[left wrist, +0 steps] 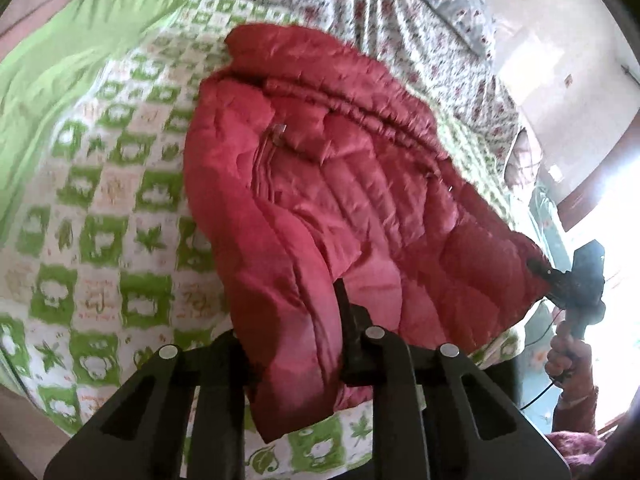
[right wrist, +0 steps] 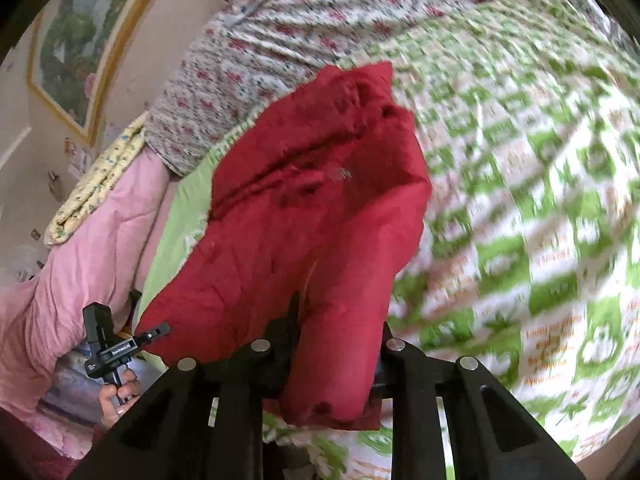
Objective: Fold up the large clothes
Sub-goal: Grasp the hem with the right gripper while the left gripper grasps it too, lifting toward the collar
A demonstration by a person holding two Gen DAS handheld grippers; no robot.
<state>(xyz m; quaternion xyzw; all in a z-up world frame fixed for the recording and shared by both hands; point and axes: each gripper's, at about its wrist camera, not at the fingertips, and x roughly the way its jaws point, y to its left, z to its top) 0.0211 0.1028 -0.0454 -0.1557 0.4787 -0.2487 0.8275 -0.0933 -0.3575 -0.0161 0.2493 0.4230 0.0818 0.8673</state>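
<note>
Item: red puffer jacket (left wrist: 320, 184), hem raised off green-check bed cover (left wrist: 100, 208). L tongs (left wrist: 344, 320) clenched on hem at 6 o'clock. R tongs (right wrist: 296, 328) clenched on other hem corner.

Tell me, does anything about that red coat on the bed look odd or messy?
Nothing looks damaged or spilled. The red puffer jacket is bunched and crooked because both tongs pinch its near edge: the left tongs and the right tongs. The green checked blanket beneath lies flat.
</note>
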